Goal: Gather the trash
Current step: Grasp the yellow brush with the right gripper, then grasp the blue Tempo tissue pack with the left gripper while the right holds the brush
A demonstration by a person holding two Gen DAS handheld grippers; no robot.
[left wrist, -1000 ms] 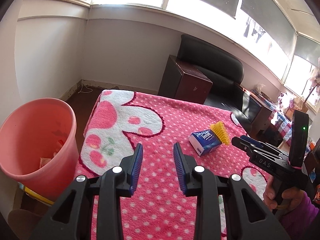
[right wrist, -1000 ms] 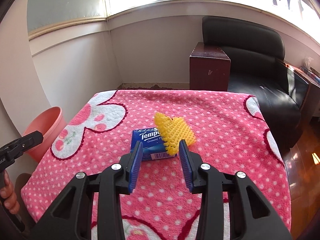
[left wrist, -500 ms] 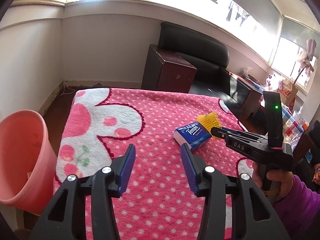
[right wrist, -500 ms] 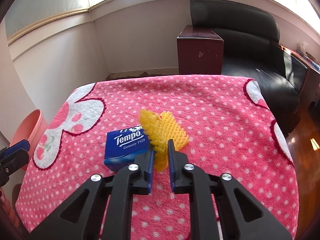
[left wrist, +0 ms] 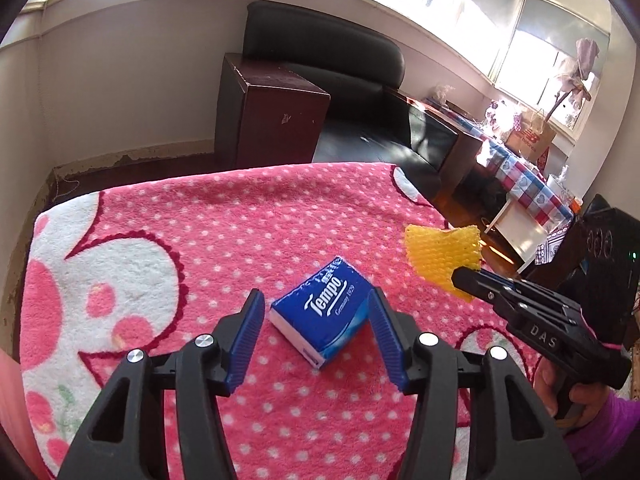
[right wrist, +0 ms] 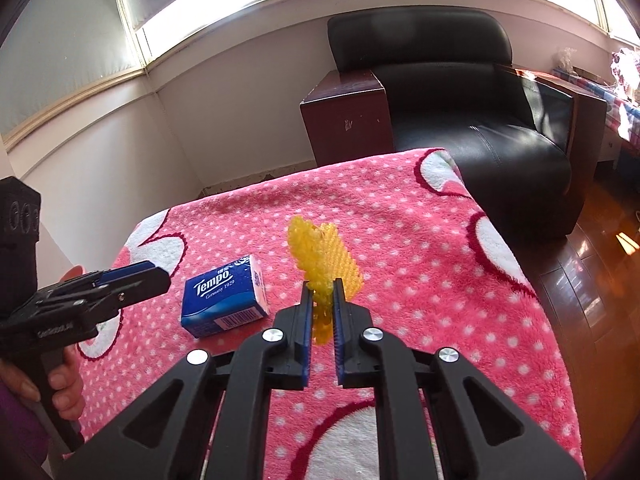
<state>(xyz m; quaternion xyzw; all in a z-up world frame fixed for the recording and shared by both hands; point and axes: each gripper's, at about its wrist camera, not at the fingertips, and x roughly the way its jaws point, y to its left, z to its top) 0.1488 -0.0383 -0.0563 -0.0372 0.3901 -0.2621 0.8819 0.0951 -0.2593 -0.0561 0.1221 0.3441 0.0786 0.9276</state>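
Observation:
A blue Tempo tissue pack (left wrist: pixel 326 314) lies on the pink polka-dot blanket (left wrist: pixel 240 224); it also shows in the right wrist view (right wrist: pixel 222 294). My left gripper (left wrist: pixel 316 304) is open, its fingers on either side of the pack, apart from it. My right gripper (right wrist: pixel 321 287) is shut on a yellow foam net (right wrist: pixel 322 260) and holds it above the blanket. The net (left wrist: pixel 442 254) and the right gripper (left wrist: pixel 460 276) show at the right of the left wrist view. The left gripper (right wrist: pixel 160 276) shows at the left of the right wrist view.
A black leather armchair (right wrist: pixel 460 92) and a dark red cabinet (left wrist: pixel 272 116) stand beyond the blanket's far edge. A table with a checked cloth (left wrist: pixel 520 184) stands at the far right. A pink edge (left wrist: pixel 8 396) shows at lower left. Wooden floor (right wrist: pixel 600 264) lies to the right.
My right gripper closed on the yellow net and lifted it off the blanket. My left gripper swung away from the pink bin and came up around the tissue pack.

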